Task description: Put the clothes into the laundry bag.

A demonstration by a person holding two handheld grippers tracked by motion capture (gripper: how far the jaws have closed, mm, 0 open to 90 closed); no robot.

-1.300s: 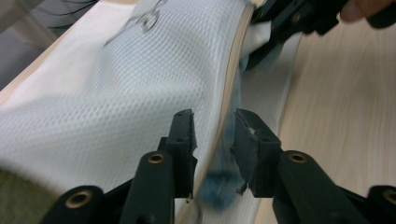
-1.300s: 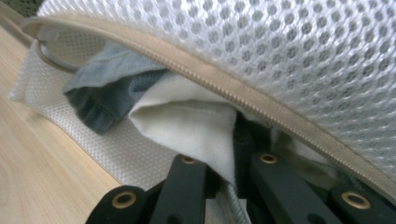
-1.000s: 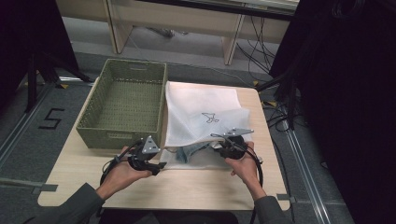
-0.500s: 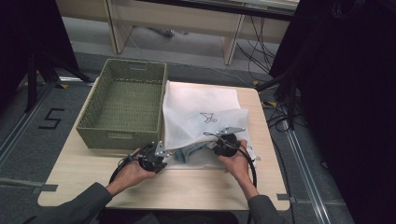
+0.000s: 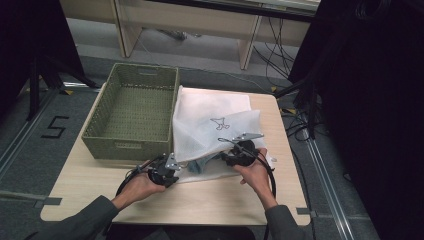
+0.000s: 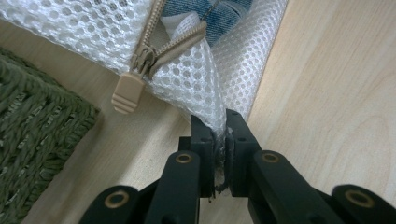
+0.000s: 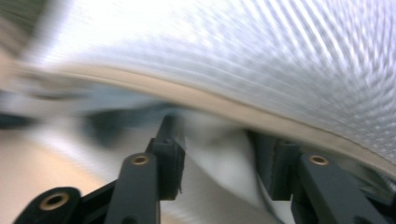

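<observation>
A white mesh laundry bag (image 5: 215, 115) with a small bird print lies on the wooden table (image 5: 200, 205), its zippered mouth facing me. Blue denim cloth (image 5: 200, 164) shows inside that mouth. My left gripper (image 5: 177, 169) is at the bag's near left corner. In the left gripper view it (image 6: 220, 123) is shut on the mesh edge (image 6: 196, 84), just below the tan zipper pull (image 6: 125, 93) and the denim (image 6: 224, 11). My right gripper (image 5: 223, 157) is at the mouth's right side. Its jaws (image 7: 215, 135) have just been opening; white fabric lies loose between them under the tan zipper band (image 7: 224, 105).
A green woven basket (image 5: 125, 147) with nothing in it stands left of the bag, its corner (image 6: 32, 135) close to my left gripper. Bare tabletop runs along the near edge. Cables and dark stands surround the table on the floor.
My left gripper has moved right to the bag's near corner and shut on the mesh. My right gripper has shifted slightly left at the bag's mouth.
</observation>
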